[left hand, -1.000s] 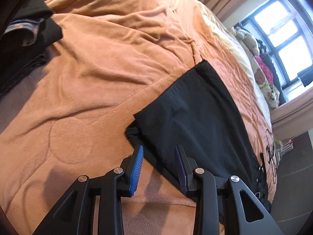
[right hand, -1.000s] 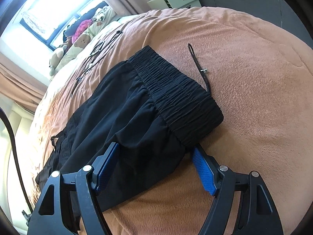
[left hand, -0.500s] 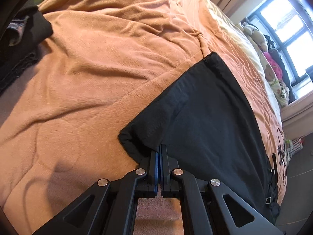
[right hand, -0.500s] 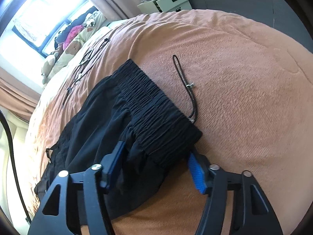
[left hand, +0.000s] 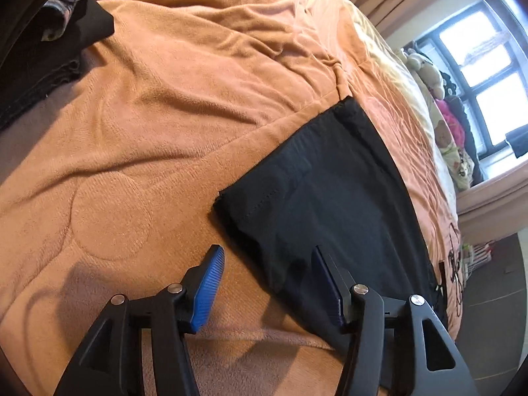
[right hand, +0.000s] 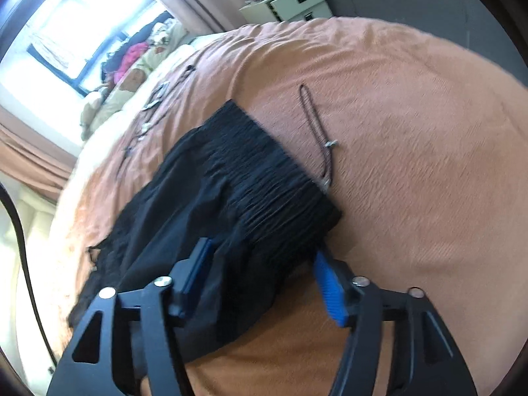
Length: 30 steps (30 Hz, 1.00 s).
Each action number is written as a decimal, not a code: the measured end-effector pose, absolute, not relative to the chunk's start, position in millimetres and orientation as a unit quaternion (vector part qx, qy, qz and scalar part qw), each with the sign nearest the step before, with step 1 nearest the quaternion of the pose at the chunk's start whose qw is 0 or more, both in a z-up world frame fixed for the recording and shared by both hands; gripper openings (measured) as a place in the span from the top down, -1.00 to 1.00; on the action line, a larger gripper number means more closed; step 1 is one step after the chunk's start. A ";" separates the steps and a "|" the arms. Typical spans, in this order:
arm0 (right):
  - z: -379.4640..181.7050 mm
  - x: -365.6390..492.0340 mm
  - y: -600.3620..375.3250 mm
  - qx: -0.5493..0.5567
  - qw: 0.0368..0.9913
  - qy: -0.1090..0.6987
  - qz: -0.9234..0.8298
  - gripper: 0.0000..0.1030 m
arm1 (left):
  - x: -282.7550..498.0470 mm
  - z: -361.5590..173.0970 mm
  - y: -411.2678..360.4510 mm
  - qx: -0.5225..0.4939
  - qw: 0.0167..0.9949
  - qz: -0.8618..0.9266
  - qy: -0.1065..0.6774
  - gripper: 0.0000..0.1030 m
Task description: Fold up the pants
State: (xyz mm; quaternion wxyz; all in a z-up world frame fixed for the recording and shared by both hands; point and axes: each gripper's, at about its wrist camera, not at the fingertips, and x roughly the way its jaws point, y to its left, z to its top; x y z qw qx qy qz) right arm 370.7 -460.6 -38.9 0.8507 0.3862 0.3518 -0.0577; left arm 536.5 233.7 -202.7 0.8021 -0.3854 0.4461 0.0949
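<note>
**Taking both ends of the pants before the fold**

The black pants (left hand: pixel 333 204) lie flat across the orange bedspread (left hand: pixel 158 138), near its front edge. My left gripper (left hand: pixel 269 275) is opening astride the hem corner, gripping nothing. My right gripper (right hand: pixel 264 260) is opening around the waistband (right hand: pixel 264 178), pads clear. I would seat both deeper, then clamp evenly

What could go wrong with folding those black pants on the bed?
1. The left claw is opening around the pants hem; the cuff may flop open.
2. The right claw, also opening, straddles the waistband; it could pinch only one layer.
3. The loose drawstring on the orange blanket could snag.
</note>
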 end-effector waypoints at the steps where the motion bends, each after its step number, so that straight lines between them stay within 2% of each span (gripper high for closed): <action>1: -40.7 368.3 -459.3 0.391 0.850 0.351 -0.049 -0.22 | 537.3 -205.0 233.7 -0.389 0.800 0.091 0.448 -0.12; 18: -77.6 365.5 -462.6 0.479 0.822 0.309 -0.003 -0.22 | 539.2 -218.7 242.4 -0.446 0.806 0.071 0.383 -0.12; 20: -81.6 367.2 -467.3 0.494 0.817 0.298 -0.004 -0.22 | 536.8 -219.9 243.0 -0.444 0.808 0.065 0.382 -0.07; 23: -86.3 370.3 -467.0 0.500 0.816 0.291 -0.008 -0.22 | 537.6 -222.3 247.1 -0.449 0.805 0.067 0.383 0.10; 25: -88.2 373.4 -465.9 0.502 0.817 0.285 -0.012 -0.22 | 541.6 -224.2 248.6 -0.445 0.805 0.072 0.385 0.31; 26: -89.1 374.6 -465.2 0.503 0.817 0.283 -0.014 -0.22 | 544.2 -225.5 249.3 -0.444 0.806 0.075 0.384 0.35; 28: -89.3 376.8 -461.5 0.509 0.816 0.274 -0.019 -0.22 | 549.1 -227.6 249.8 -0.440 0.808 0.080 0.383 0.59; 29: -90.2 376.9 -460.3 0.511 0.816 0.270 -0.021 -0.16 | 551.3 -228.5 249.9 -0.437 0.809 0.082 0.383 0.67; 30: -91.3 374.3 -458.4 0.512 0.817 0.266 -0.024 -0.02 | 552.6 -229.7 250.2 -0.437 0.809 0.082 0.384 0.84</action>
